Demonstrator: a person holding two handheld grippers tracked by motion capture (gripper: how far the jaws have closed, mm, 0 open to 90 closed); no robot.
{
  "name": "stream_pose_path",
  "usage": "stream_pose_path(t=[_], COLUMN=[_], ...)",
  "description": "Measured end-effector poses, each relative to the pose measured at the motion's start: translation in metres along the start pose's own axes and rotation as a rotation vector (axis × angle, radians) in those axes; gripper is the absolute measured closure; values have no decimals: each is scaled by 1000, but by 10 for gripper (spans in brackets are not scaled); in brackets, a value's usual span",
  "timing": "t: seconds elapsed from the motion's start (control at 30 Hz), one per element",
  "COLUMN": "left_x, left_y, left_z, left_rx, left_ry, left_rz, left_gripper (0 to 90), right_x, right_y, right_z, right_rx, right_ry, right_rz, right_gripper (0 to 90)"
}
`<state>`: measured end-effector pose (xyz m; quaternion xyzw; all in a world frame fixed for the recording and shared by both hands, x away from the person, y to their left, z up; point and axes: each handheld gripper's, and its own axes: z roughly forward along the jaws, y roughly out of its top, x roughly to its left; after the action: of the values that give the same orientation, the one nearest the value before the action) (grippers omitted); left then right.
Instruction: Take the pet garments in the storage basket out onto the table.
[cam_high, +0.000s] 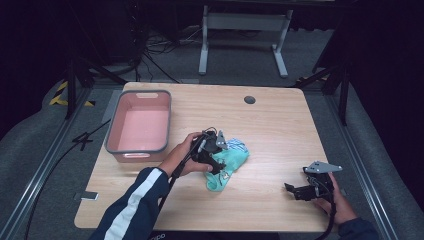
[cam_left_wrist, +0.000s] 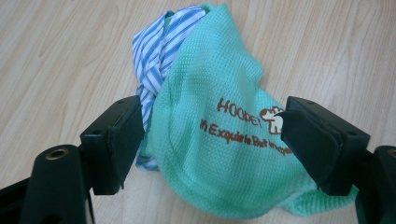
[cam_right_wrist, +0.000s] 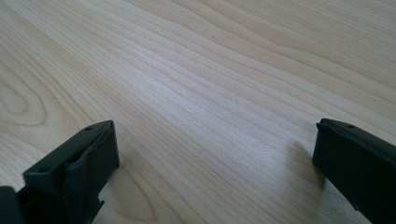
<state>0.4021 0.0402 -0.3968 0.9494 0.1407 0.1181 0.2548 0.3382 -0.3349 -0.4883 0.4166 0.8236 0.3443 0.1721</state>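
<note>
Cloth detail comes from the left tool view: green mesh cloth (cam_left_wrist: 219, 135) w/ brown print reading "HOODE…" and "An Exquisite…", partly cut by the right jaw, plus a blue-white striped cloth (cam_left_wrist: 156, 56) bunched under its far-left edge. High view gives layout instead: both cloths lie in one heap (cam_high: 231, 161) at mid surface (cam_high: 270, 130), slightly near of centre, w/ the left tool (cam_high: 216, 159) right at the heap's left side, held by the left hand (cam_high: 184, 152) in a dark sleeve w/ white stripe. Left tool jaws are spread, one either side of the green cloth, pads not pressing it, as far as can be told. Right tool (cam_high: 296, 191) sits near-right on the surface, well apart from the heap; its own view shows jaws spread wide over bare wood, nothing between. Pink bin w/ grey rim (cam_high: 142, 122) stands at far left of the surface, inside bare. Hard to read: striped cloth is mostly covered by the green one; in high view the left tool's body hides the heap's left part.
</note>
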Motion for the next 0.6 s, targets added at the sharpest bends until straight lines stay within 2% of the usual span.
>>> stream_pose_path(t=[0.13, 0.37, 0.6], left_x=[-1, -2, -2], left_y=[-5, -22, -34], left_z=[-4, -10, -16], left_rx=[9, 28, 25], left_ry=[8, 15, 20], left_rz=[17, 18, 18], left_gripper=[217, 218, 217], right_x=[0, 0, 0], right_y=[0, 0, 0], right_z=[0, 0, 0], right_rx=[0, 0, 0], right_ry=[-1, -1, -1], right_rz=[0, 1, 1], right_gripper=[7, 7, 7])
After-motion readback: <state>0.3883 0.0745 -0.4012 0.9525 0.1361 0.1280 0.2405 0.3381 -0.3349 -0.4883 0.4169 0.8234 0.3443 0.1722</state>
